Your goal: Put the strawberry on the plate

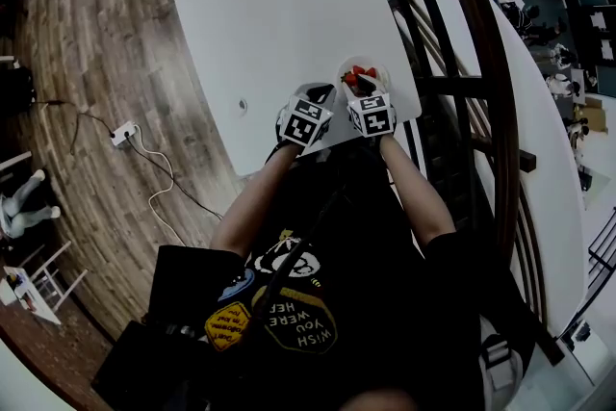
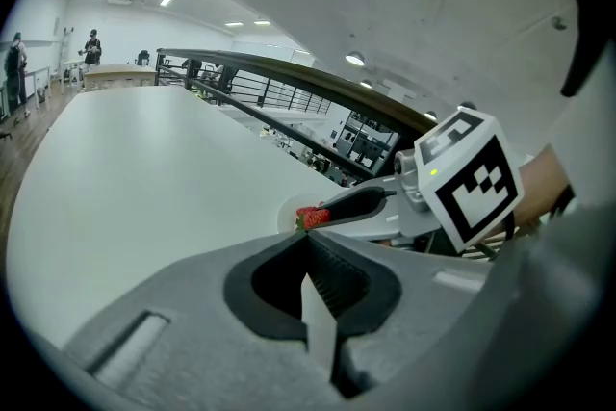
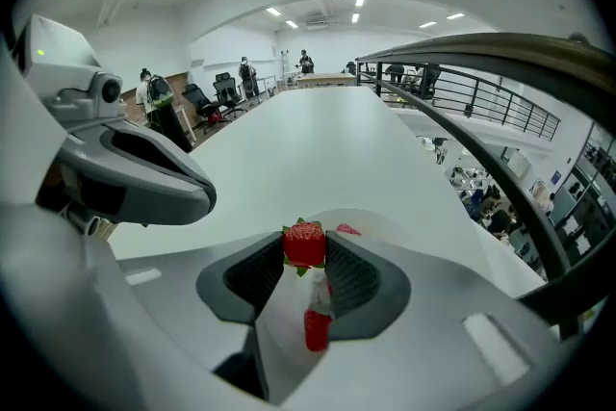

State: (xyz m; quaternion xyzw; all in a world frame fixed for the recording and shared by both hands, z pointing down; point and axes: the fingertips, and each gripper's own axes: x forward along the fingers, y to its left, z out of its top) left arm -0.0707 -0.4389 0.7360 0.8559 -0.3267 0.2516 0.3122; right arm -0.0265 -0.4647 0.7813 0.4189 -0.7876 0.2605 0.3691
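The strawberry (image 3: 304, 244) sits pinched between the right claw's (image 3: 305, 255) two pads, leafy cap up, just over the near rim of the white plate (image 3: 390, 224). The plate lies at the corner of the pale counter (image 3: 289, 149), close to its edge. The left claw (image 2: 309, 241) hangs just beside it with jaws together on nothing. To finish well, I'd carry the berry inward over the plate's middle and lower it until it nearly touches. Then part the pads slowly so it cannot roll off towards the counter edge.
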